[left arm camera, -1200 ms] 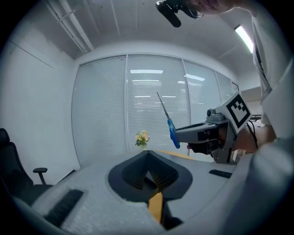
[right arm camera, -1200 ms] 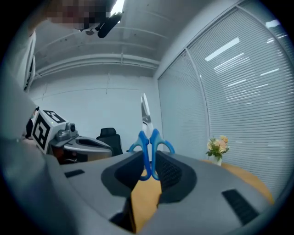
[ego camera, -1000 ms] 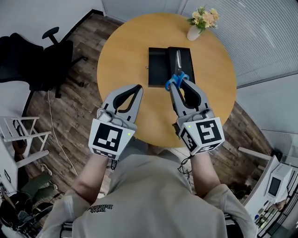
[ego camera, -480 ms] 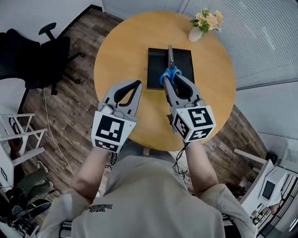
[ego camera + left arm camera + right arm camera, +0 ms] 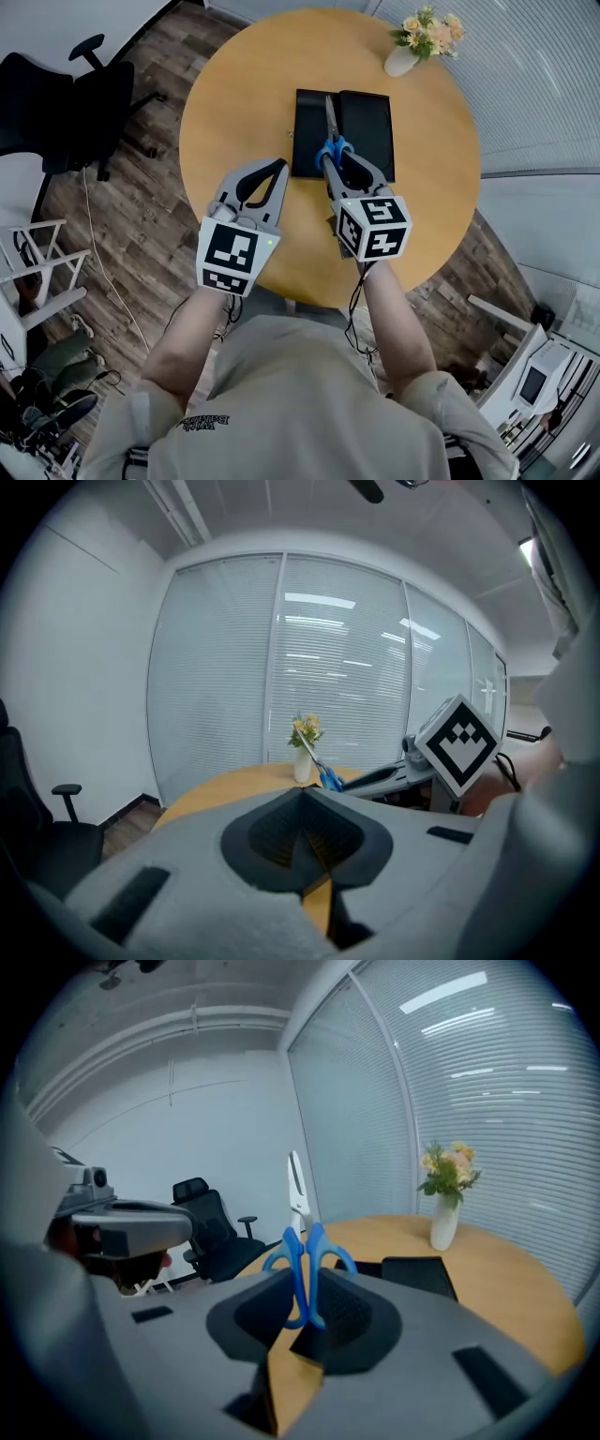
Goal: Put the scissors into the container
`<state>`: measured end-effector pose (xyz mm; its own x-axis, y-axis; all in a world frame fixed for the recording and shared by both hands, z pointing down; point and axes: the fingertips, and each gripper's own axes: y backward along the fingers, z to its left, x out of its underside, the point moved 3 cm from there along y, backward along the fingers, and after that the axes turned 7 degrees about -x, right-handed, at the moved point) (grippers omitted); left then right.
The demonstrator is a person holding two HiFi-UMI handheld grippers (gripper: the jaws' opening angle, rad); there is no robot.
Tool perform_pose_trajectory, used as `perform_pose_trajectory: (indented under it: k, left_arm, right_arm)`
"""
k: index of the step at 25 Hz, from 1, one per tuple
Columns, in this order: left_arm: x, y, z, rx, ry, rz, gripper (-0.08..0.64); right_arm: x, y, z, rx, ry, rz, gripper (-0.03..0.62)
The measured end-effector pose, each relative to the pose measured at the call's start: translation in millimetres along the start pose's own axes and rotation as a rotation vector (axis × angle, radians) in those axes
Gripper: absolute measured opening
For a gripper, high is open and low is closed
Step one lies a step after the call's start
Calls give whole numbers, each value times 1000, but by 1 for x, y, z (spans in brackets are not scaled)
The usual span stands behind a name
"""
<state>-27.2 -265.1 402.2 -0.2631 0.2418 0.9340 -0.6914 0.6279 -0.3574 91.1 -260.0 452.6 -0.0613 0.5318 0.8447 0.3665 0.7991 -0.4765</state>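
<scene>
The scissors have blue handles and steel blades. My right gripper is shut on the handles, and the blades point away from me. They hang over the black two-part container, just left of its middle divider. In the right gripper view the scissors stand upright between the jaws, with the container behind them on the table. My left gripper is shut and holds nothing. It hovers over the wood to the left of the container. Its own view shows the closed jaws and the scissors off to the right.
The round wooden table carries a white vase of flowers at its far right edge. A black office chair stands on the floor at the left, and a white rack is nearer me.
My right gripper has carried the scissors leftward, from above the container's right half to just left of its divider. The left gripper has hardly moved.
</scene>
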Motion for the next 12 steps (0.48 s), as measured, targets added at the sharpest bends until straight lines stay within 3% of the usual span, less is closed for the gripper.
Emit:
perform_pose_trajectory:
  k: [7,12]
  left_arm:
    - [38,-29,2,17,45,80,21]
    - [72,-47,8,25,81,145,21]
  right_arm:
    - [41,-35,-18,-15,-156,109,92]
    - [64,-58,-36,-2,-167,200,92]
